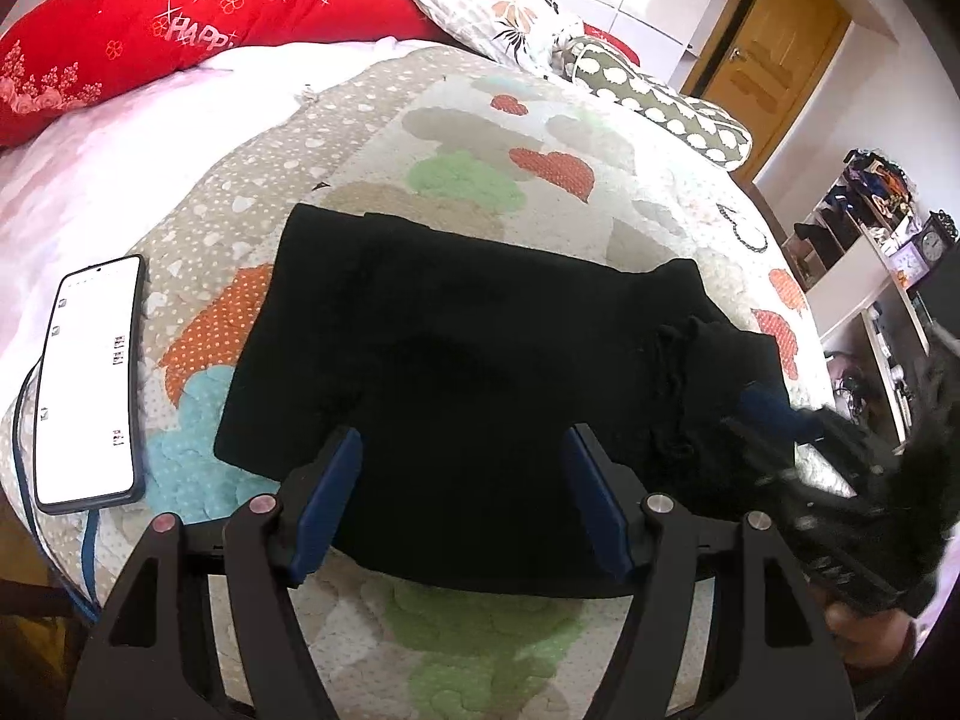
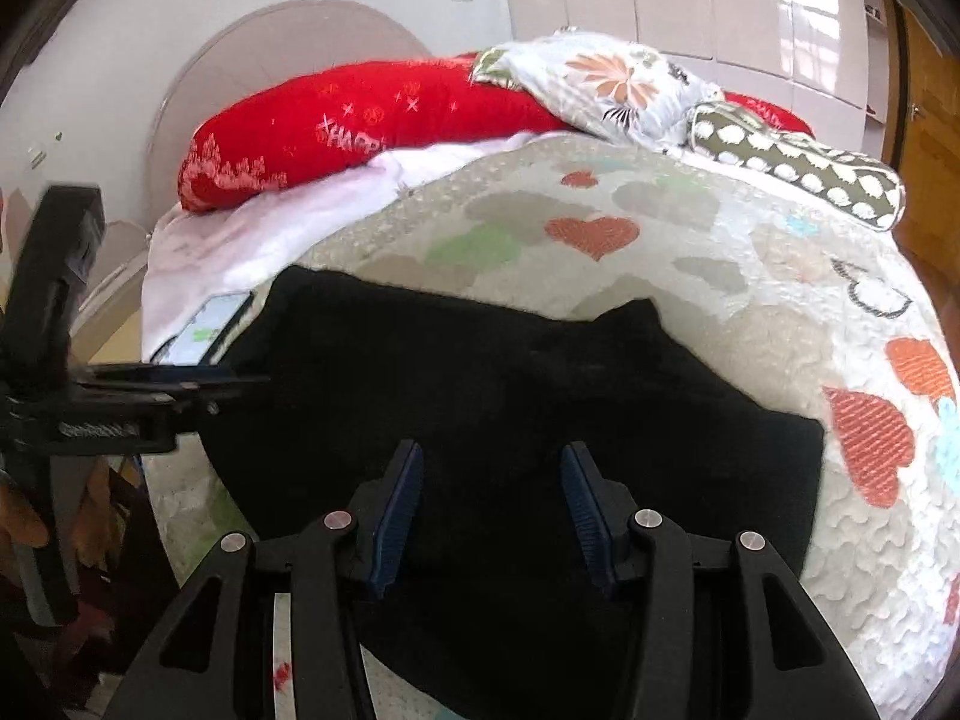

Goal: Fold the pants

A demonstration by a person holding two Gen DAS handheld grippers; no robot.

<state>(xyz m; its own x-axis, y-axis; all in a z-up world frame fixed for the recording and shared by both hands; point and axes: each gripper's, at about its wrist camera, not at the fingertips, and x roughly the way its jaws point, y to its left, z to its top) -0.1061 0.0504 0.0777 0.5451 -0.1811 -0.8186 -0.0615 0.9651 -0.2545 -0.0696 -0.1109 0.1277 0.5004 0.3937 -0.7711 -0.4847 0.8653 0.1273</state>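
The black pants [image 1: 480, 348] lie folded into a rough rectangle on the heart-patterned quilt [image 1: 540, 138], with a bunched part at their right end. My left gripper [image 1: 465, 450] is open above the pants' near edge, holding nothing. My right gripper [image 2: 489, 468] is open above the near part of the pants [image 2: 510, 396], holding nothing. In the left wrist view the right gripper [image 1: 780, 414] shows blurred at the pants' right end. In the right wrist view the left gripper [image 2: 198, 381] shows side-on at the pants' left edge.
A phone [image 1: 90, 384] with a lit screen and a cable lies on the quilt left of the pants. A red pillow [image 1: 180, 18], a floral pillow [image 1: 492, 6] and a dotted bolster [image 1: 660, 96] lie at the bed's head. Shelves [image 1: 870, 252] stand at the right.
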